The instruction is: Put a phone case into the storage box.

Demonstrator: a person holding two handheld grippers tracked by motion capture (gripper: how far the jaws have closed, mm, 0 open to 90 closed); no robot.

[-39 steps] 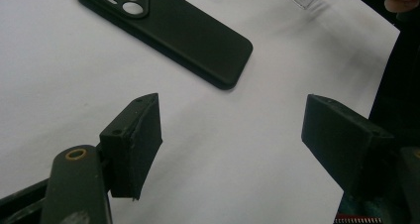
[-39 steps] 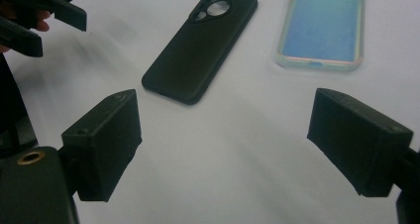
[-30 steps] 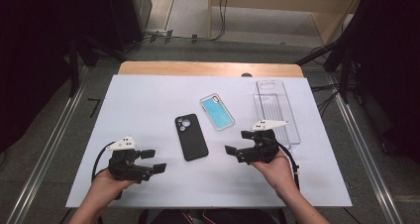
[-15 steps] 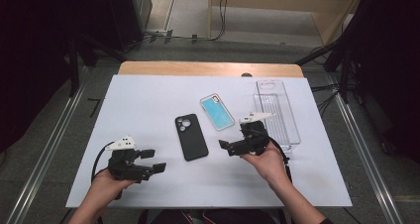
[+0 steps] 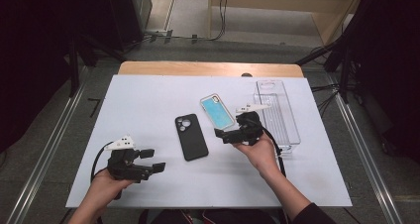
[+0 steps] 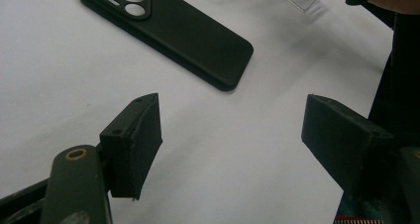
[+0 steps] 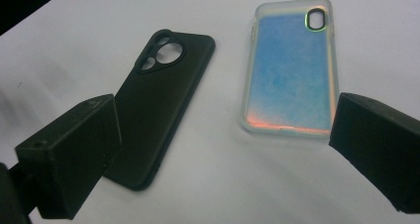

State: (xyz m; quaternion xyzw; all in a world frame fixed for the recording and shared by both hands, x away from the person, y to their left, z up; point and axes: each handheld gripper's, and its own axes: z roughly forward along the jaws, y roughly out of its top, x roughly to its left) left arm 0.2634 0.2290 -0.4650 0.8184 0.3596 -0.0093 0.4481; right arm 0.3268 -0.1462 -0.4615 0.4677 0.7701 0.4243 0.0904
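writing: none readable | right gripper [image 7: 218, 149]: jaws just opened wide, empty; blue phone case [image 7: 289, 68] ahead by right jaw; black phone case [image 7: 158, 97] partly behind left jaw | left gripper [image 6: 233, 149]: wide, empty

Bare white table [image 5: 148, 105] fills the frame's left and lower middle. At centre the black phone case [image 5: 190, 137] and blue phone case [image 5: 218, 112] lie slightly apart; the clear tray [image 5: 277, 112], probably empty, blocks the right.

Black case [image 7: 161, 105] beside blue case [image 7: 289, 73]
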